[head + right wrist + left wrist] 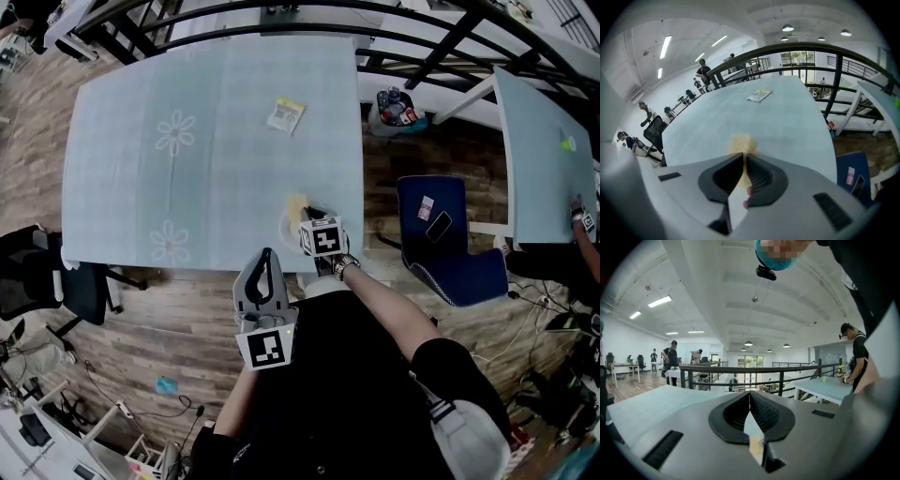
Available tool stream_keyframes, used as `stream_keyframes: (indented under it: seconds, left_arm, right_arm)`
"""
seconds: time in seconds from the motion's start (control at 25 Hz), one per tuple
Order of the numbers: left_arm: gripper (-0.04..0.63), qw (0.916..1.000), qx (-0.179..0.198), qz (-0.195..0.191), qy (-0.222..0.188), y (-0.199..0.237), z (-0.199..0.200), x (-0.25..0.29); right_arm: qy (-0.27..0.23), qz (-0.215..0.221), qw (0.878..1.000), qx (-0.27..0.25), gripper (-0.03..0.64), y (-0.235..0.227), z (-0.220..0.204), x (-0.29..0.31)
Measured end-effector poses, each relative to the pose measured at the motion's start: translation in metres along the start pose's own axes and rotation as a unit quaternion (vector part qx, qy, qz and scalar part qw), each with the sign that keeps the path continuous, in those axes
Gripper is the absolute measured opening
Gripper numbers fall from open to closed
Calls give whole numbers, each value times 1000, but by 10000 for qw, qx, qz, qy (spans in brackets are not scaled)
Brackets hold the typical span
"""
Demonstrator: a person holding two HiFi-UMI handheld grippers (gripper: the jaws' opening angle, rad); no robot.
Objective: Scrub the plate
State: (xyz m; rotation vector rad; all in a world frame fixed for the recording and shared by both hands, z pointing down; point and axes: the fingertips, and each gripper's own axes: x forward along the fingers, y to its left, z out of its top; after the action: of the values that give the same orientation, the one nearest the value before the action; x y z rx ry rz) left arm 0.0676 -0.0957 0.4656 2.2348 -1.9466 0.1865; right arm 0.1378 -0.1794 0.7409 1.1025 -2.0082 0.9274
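**Right gripper on the pad at the table's near edge; left gripper off the table**

Right gripper (742, 154): jaws drawn in to a thin slit with yellow showing in it. It looks pinched on the near edge of a fuzzy yellow pad (741, 143), which lies on the cloth just past the tips.

Left gripper (750, 393): jaws clenched tip to tip with nothing between them. It is held by the person's body, clear of the table, and points out across the room.

Plate (284, 228): only a pale curved rim shows in the head view, just left of the right gripper and by the pad, close to the table's near edge. The right gripper view does not show it clearly.

Table (187, 187): pale blue-grey cloth with faint flower prints. A small packet (286, 114) lies well apart, toward the far side.

Room: wood floor, a dark railing (281, 23) beyond the table, and a blue chair (441, 239) to the right with small flat items on its seat. A second table (544, 159) is cut off at the right edge.
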Motion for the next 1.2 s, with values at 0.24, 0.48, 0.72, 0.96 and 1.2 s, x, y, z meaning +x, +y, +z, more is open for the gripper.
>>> stream_keyframes:
  seconds: [0.24,0.48,0.72,0.96,1.2]
  left_arm:
    - [14,10000,38,-7,-1,0,-1,0]
    - [14,9998,64,-151,65,-5,-4,3]
    - [14,9994,51,-336,101,-15,-9,1]
    - [14,9989,76,-459,108,-18,-8,2]
    - [14,9989,59,-451,87,-17,-7,-3]
  right_arm:
    - [-1,-118,9999,92,29,-13,-5,-3]
    - [-13,-238,9995,205,29,-24,-8,-7]
    - [-62,-410,9986,314,30,-44,-14,-16]
    - [-109,-516,9978,401,30,-54,-14,-26]
    - [-96,-655,9971,377,29,-66,-18,-36]
